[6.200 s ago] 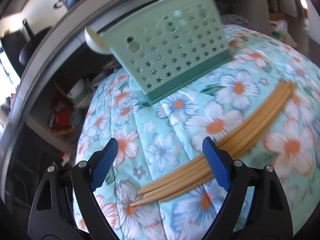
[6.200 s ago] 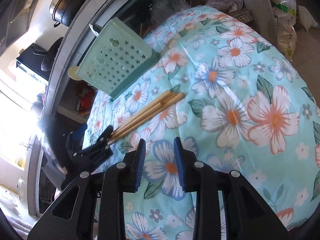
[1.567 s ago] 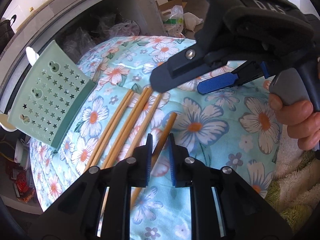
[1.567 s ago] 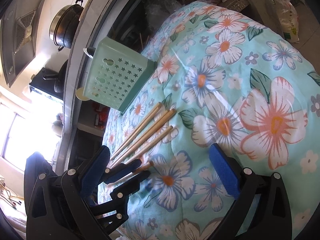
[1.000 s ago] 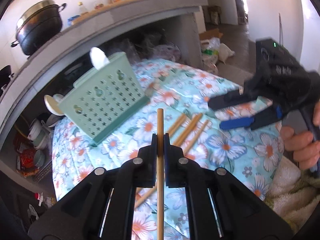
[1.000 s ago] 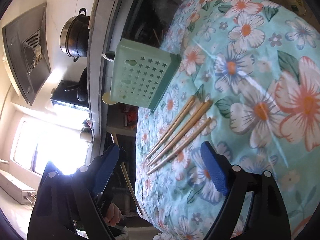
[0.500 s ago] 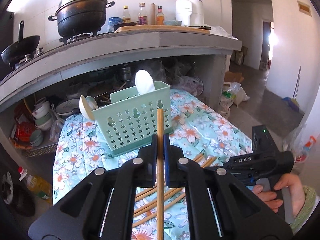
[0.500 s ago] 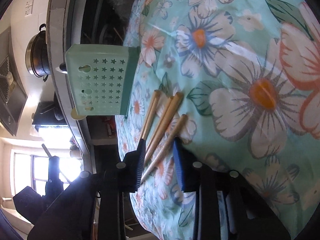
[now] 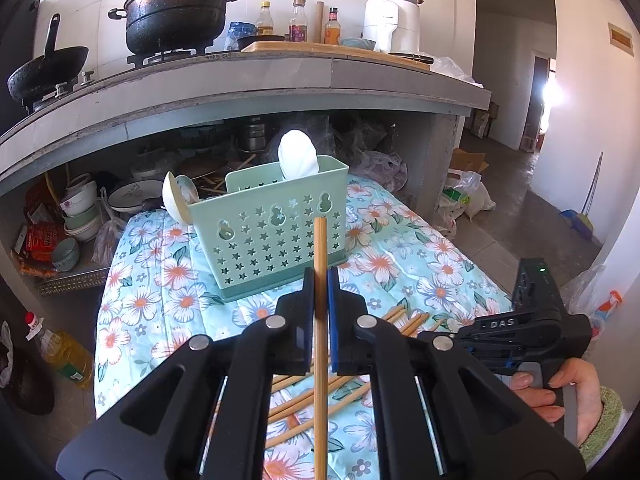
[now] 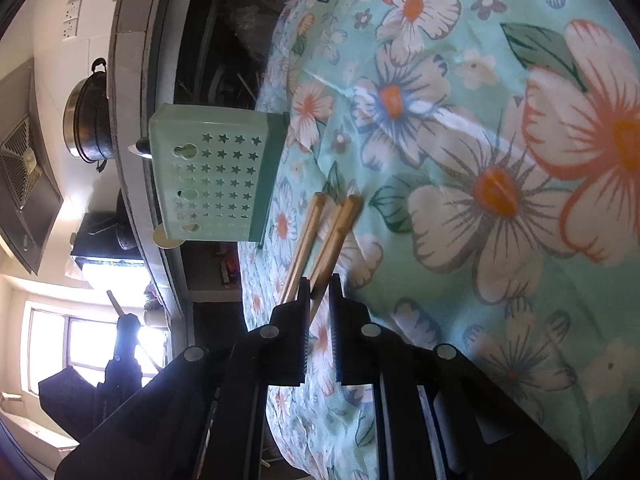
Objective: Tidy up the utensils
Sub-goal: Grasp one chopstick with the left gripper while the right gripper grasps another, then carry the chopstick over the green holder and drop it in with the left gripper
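1 chopstick (image 9: 320, 320) stands clamped between the pressed-together pads of the left gripper (image 9: 320, 300) in the left wrist view, its top end up against the front of the green basket (image 9: 276, 232). It is probably held upright like this so it can drop end-first into the basket, where 2 white spoons (image 9: 297, 154) already stand. More loose chopsticks (image 9: 316, 400) lie on the floral cloth (image 9: 400, 256) beneath, with the right gripper (image 9: 492, 360) low among them in a hand (image 9: 568, 392).

From the right wrist view, the right gripper (image 10: 319, 292) has just been closing on 1 of the chopsticks on the cloth (image 10: 332, 240); its pads (image 10: 304, 312) pinch that stick near its thin end, apparently to lift a 2nd utensil. The basket (image 10: 216, 176) sits just beyond them.
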The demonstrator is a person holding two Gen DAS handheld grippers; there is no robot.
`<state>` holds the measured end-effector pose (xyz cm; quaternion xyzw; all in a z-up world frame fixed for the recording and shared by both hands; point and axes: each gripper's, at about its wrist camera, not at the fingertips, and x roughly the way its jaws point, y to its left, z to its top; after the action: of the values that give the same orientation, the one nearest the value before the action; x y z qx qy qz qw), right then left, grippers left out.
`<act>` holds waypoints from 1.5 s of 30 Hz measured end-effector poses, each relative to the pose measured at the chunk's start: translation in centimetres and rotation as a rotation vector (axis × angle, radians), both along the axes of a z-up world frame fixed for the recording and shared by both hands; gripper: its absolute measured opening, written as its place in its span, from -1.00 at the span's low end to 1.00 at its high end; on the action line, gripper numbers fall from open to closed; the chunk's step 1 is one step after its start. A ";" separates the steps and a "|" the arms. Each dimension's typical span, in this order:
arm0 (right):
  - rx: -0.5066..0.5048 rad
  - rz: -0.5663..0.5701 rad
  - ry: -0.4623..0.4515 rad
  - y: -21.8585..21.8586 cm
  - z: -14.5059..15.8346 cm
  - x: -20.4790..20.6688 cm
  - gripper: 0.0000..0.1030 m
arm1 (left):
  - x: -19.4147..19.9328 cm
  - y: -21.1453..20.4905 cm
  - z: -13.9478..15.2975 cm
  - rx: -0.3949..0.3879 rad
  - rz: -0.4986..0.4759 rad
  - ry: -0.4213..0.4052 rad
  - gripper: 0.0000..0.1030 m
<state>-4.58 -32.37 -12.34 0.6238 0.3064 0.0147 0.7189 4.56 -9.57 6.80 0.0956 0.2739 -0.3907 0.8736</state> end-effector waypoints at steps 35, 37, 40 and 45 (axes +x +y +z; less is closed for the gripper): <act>-0.462 -0.062 -0.222 -0.5 11.7 -4.6 -0.88 | 2.4 1.4 1.9 -0.138 0.046 0.165 -0.90; -0.461 -0.063 -0.223 -0.5 11.7 -4.7 -0.87 | 2.4 1.5 2.0 -0.145 0.051 0.159 -0.90; -0.459 -0.063 -0.223 -0.6 11.7 -4.7 -0.88 | 2.4 1.6 2.2 -0.152 0.053 0.157 -0.90; -0.457 -0.062 -0.224 -0.6 11.7 -4.8 -0.88 | 2.4 1.5 2.2 -0.151 0.054 0.157 -0.90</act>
<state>-9.37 -32.95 -0.62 0.4487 0.2012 -0.0081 0.8707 6.93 -8.09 9.01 -0.0085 0.3137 -0.3930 0.8644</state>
